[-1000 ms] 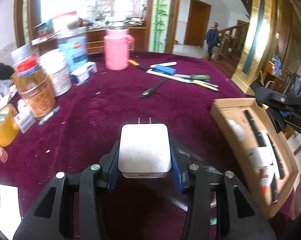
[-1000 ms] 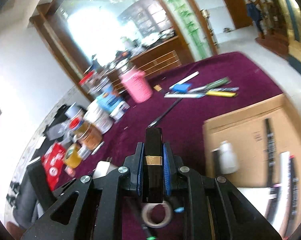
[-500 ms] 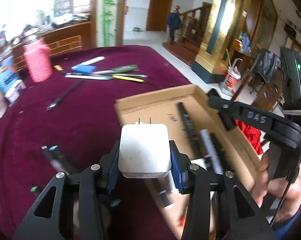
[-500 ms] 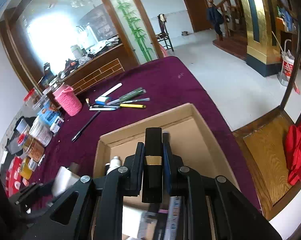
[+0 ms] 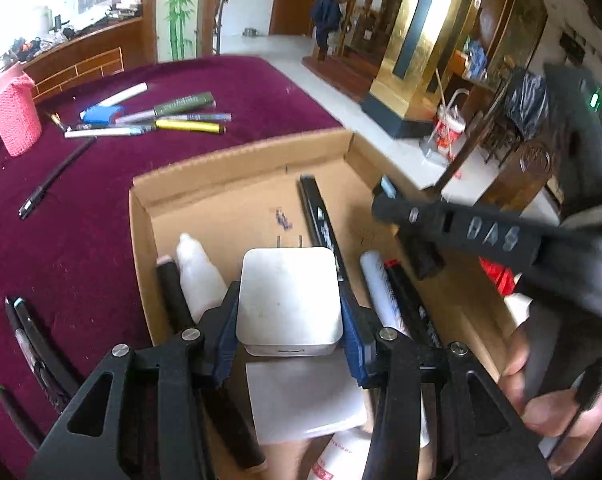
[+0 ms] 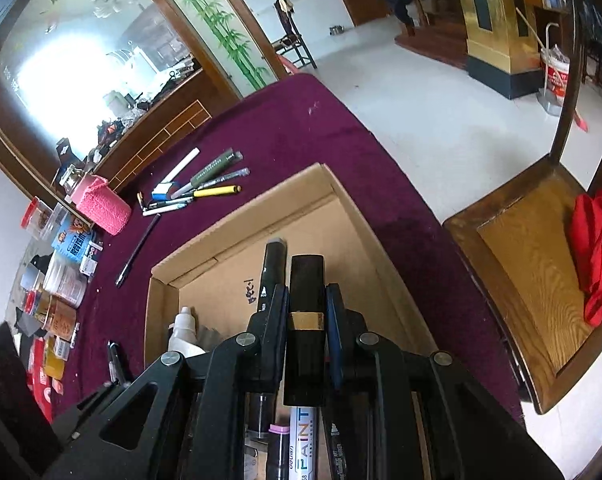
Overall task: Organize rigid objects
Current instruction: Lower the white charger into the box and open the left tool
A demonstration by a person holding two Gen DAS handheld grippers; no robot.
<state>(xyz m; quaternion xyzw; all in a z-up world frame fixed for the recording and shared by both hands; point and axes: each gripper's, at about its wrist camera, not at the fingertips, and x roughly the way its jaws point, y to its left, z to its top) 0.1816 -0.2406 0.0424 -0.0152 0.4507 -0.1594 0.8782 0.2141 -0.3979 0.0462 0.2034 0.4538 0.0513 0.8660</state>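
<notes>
Two items are carried over the shallow brown cardboard box [image 5: 237, 176] for sorting: a white square plug adapter [image 5: 289, 300] is pinched by the left gripper [image 5: 289, 320], a black gold-banded tube [image 6: 307, 320] by the right gripper [image 6: 307, 308].

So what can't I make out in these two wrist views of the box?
- Left wrist view: the near end of the cardboard box is hidden behind the left gripper and the white charger it holds.
- Right wrist view: the markers under the right gripper and its black tube are mostly covered.
- Left wrist view: the right gripper's fingertips are blurred.
- Both views: whether either held item touches the box floor.
</notes>
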